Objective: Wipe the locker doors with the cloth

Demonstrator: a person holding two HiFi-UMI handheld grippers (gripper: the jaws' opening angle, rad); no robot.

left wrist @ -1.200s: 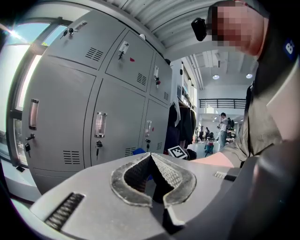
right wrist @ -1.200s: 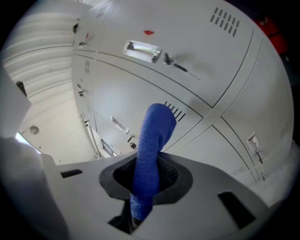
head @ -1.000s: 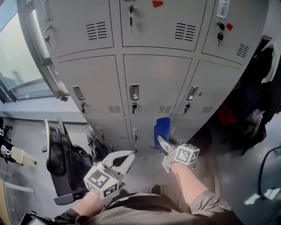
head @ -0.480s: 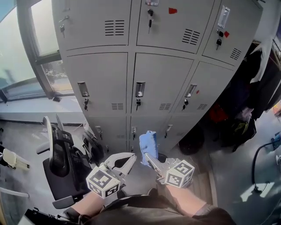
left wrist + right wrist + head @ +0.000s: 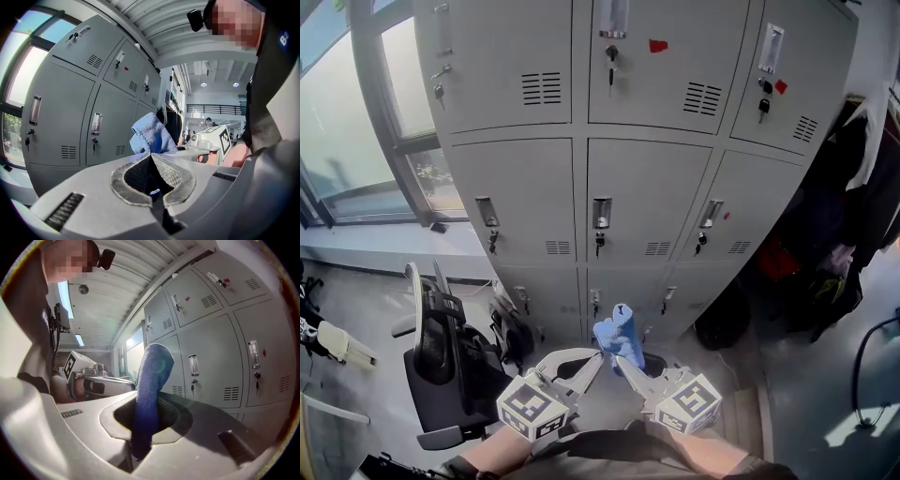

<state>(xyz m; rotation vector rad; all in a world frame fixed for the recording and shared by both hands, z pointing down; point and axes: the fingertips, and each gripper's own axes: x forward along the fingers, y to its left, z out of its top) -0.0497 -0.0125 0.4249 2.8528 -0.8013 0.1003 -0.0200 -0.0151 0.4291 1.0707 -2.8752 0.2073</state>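
Grey locker doors [image 5: 642, 197] stand ahead, untouched; the right hand-held gripper [image 5: 625, 361] pinches the blue cloth [image 5: 619, 333] upright (left hand-held gripper [image 5: 151, 155] clenched, empty). Held by one end, it may slip free under wiping pressure.

Place: workplace locker area
Lockers: grey lockers [image 5: 637, 197] ahead of the jaws
Left of jaws: office chair [image 5: 441, 347], window [image 5: 356, 122]
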